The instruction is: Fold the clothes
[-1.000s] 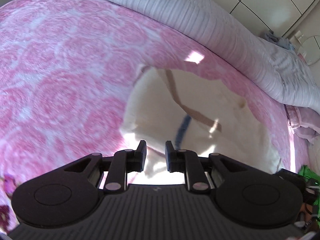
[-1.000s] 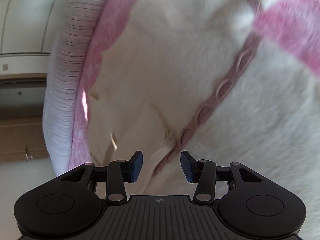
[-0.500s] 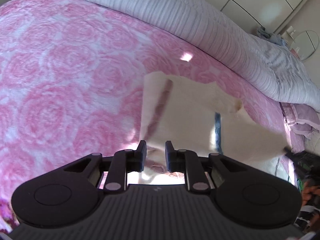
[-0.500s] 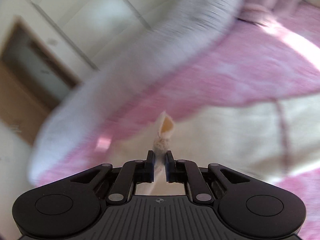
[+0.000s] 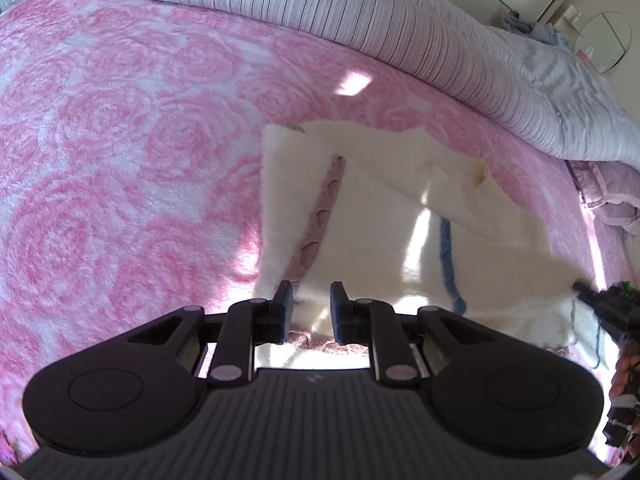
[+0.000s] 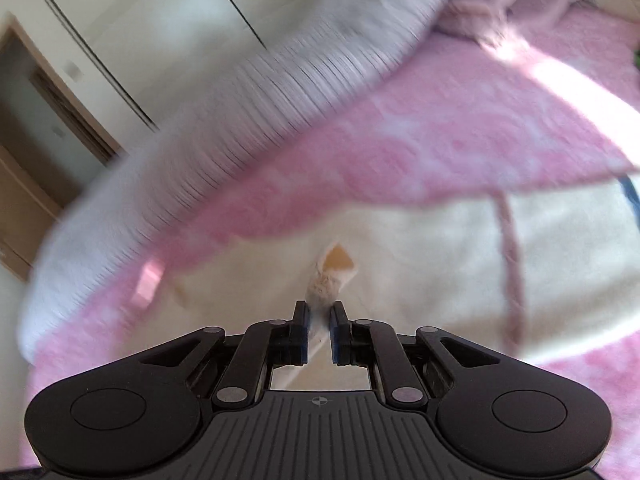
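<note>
A cream fleece garment [image 5: 372,216] with a pink cable stripe [image 5: 316,232] and a blue stripe [image 5: 448,256] lies on the pink rose blanket [image 5: 120,160]. It is partly doubled over, with a flap across its far right side. My left gripper [image 5: 311,306] is shut on the garment's near hem, and pink trim shows between the fingers. My right gripper [image 6: 319,312] is shut on a bunched cream corner [image 6: 326,286] held above the garment [image 6: 440,256]. In the left wrist view the right gripper [image 5: 600,304] shows at the right edge, at the garment's corner.
A grey striped duvet [image 5: 360,16] is rolled along the far side of the bed. Lilac pillows [image 5: 612,192] lie at the right. White wardrobe doors [image 6: 132,12] and a wooden door frame [image 6: 24,184] stand beyond the bed. A person's hand [image 5: 626,368] shows at the right edge.
The right gripper went from open over the garment to shut on a cream corner and lifted it, pulling that side out to the right. The left gripper kept its hold as the garment straightened.
</note>
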The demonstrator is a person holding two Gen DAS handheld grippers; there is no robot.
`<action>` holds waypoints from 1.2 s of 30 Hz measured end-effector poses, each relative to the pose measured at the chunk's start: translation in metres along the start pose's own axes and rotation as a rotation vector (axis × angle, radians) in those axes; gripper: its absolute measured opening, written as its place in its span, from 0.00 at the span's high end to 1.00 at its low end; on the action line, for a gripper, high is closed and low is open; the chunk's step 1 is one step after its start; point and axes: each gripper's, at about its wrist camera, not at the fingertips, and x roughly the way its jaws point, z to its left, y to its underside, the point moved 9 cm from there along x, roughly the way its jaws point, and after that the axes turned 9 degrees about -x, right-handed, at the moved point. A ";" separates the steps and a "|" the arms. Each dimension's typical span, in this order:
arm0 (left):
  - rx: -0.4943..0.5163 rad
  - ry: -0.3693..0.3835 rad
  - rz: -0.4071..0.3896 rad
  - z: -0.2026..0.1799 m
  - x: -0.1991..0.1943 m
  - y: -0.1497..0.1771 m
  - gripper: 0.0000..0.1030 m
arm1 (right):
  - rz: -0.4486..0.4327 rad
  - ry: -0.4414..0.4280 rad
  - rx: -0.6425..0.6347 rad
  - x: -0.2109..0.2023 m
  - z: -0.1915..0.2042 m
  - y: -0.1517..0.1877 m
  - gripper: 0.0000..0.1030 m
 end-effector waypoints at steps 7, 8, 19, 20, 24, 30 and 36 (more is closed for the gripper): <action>0.076 -0.036 -0.003 -0.008 0.017 -0.006 0.86 | 0.124 0.073 0.069 0.017 -0.027 0.022 0.89; 0.094 -0.041 -0.006 -0.010 0.021 -0.008 0.86 | 0.123 0.088 0.056 0.015 -0.027 0.020 0.86; 0.264 -0.127 0.004 -0.024 0.062 0.001 0.82 | 0.091 0.140 -0.266 0.016 -0.006 0.028 0.80; 0.264 -0.130 0.007 -0.026 0.060 0.001 0.82 | 0.134 0.147 -0.272 0.024 -0.011 0.036 0.81; 0.264 -0.140 0.016 -0.032 0.051 0.003 0.83 | 0.150 0.091 -0.115 0.015 -0.036 0.037 0.80; 0.202 -0.128 0.037 -0.045 0.038 0.012 0.83 | 0.099 0.114 0.171 -0.051 -0.128 0.031 0.80; 0.112 -0.104 0.050 -0.061 0.030 0.022 0.83 | -0.055 0.252 0.612 -0.124 -0.287 0.041 0.80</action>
